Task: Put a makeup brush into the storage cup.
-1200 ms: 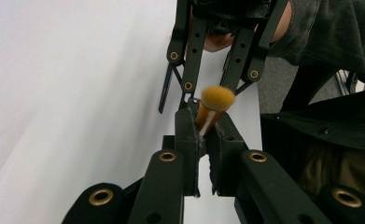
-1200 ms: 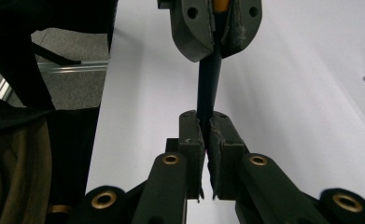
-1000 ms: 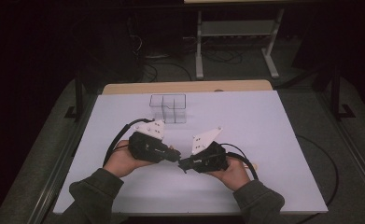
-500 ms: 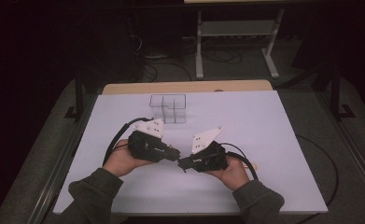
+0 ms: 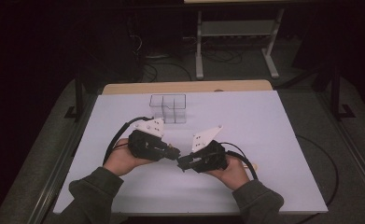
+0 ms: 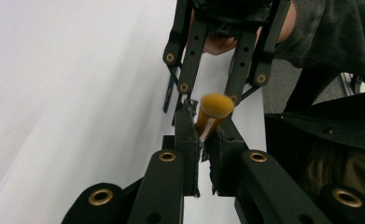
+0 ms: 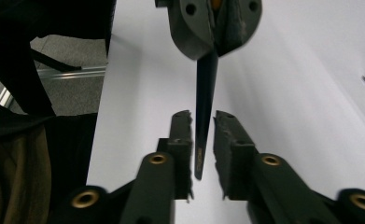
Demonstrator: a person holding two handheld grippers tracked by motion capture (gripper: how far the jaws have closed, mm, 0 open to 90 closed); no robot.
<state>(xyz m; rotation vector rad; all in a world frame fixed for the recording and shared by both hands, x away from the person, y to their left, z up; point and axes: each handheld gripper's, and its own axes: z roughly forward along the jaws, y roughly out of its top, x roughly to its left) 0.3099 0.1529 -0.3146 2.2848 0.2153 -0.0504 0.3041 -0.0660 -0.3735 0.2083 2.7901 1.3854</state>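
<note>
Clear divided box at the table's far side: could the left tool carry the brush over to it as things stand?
Probably yes: bare table lies between the left tool and the clear divided box; the right tool has been opening off the makeup brush.

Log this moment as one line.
left tongs: shut on brush | right tongs: just opening, handle between | organizer: untouched

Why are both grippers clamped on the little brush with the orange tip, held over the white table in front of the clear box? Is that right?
Not quite. The left gripper is clamped on the brush, but the right gripper is not: the right gripper view shows its jaws apart, the dark handle lying between them with a gap on each side. The rest holds: white table, clear box beyond.
</note>
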